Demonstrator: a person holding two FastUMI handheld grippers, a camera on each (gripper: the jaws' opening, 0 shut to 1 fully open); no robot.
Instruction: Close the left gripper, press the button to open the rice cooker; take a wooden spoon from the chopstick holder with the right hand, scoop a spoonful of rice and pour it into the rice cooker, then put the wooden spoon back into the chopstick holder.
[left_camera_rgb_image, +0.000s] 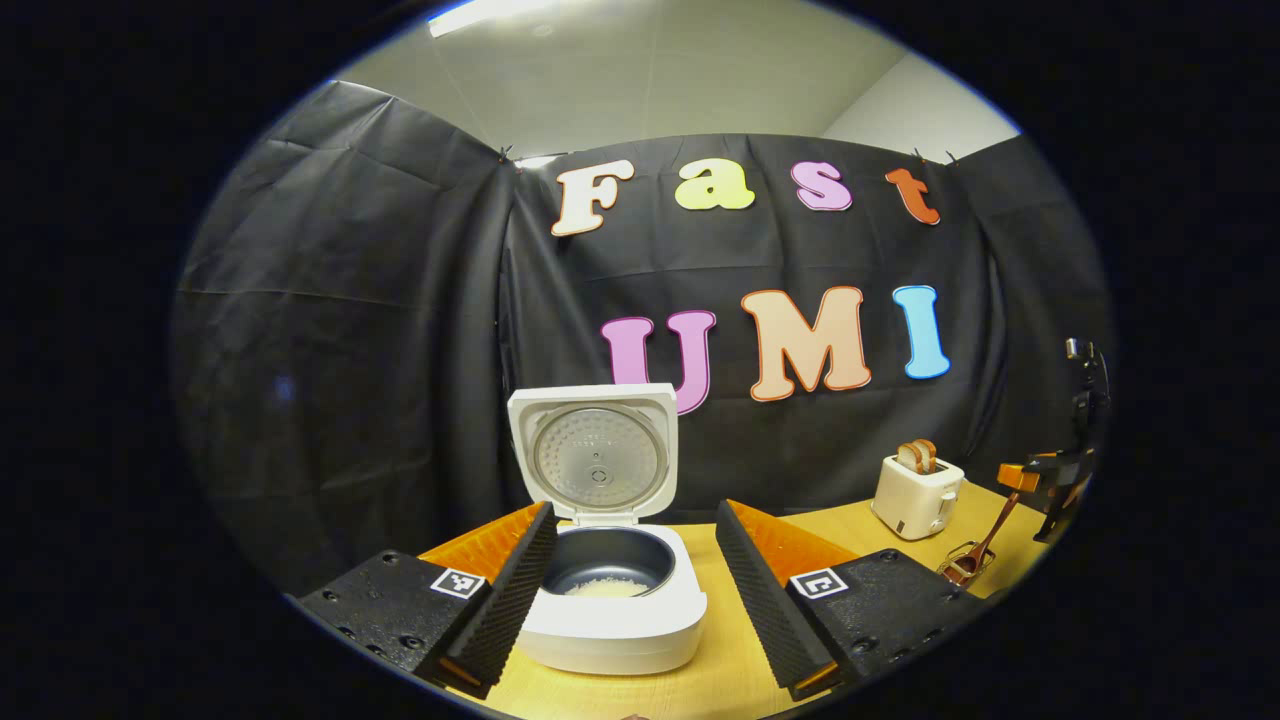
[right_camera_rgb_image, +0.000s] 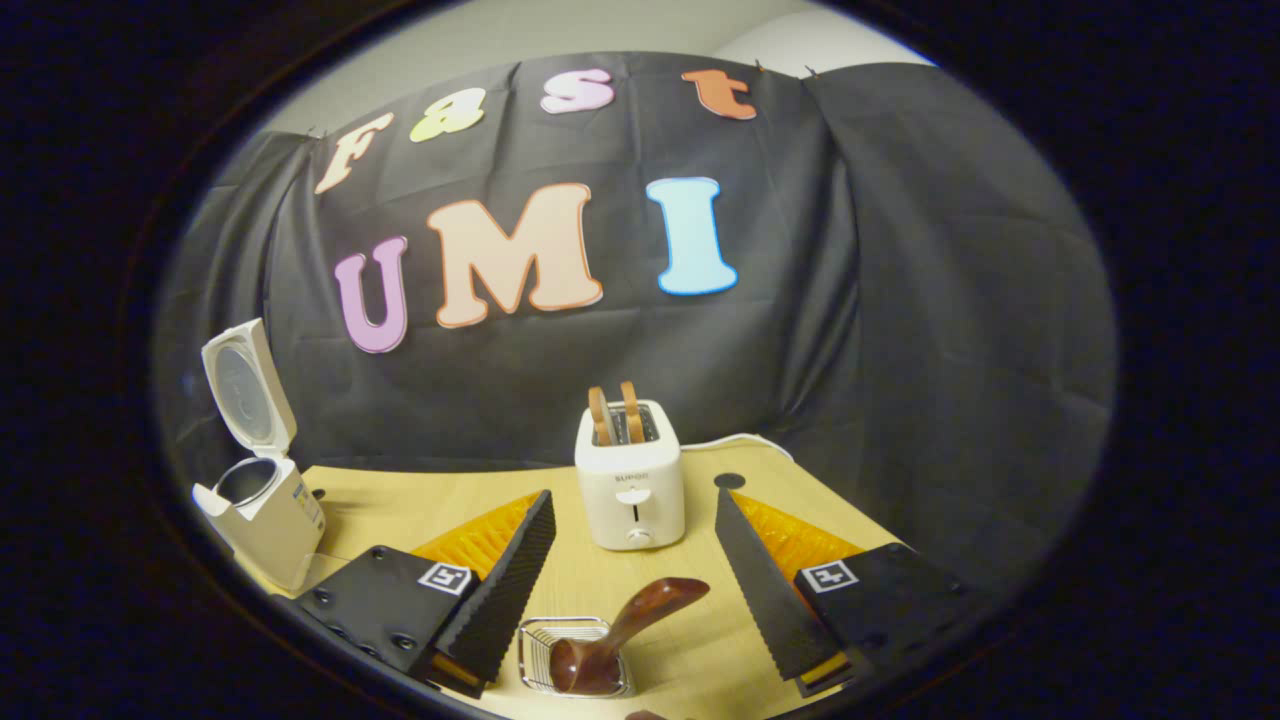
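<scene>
The white rice cooker (left_camera_rgb_image: 612, 600) stands on the wooden table with its lid (left_camera_rgb_image: 594, 452) swung up; white rice lies at the bottom of its dark pot (left_camera_rgb_image: 606, 566). My left gripper (left_camera_rgb_image: 634, 585) is open, its fingers framing the cooker from in front. In the right gripper view the cooker (right_camera_rgb_image: 262, 510) sits far left, lid up. The dark wooden spoon (right_camera_rgb_image: 620, 628) rests in the wire chopstick holder (right_camera_rgb_image: 575, 655), handle leaning up to the right. My right gripper (right_camera_rgb_image: 634, 575) is open just above and behind it, touching nothing. The right gripper (left_camera_rgb_image: 1050, 480) also appears far right beside the spoon (left_camera_rgb_image: 975, 555).
A white toaster (right_camera_rgb_image: 630, 487) with two bread slices stands behind the holder, and shows at the right as the toaster (left_camera_rgb_image: 916, 495) in the left gripper view. The black cloth wall closes off the back. The table edge (right_camera_rgb_image: 800, 470) runs off to the right.
</scene>
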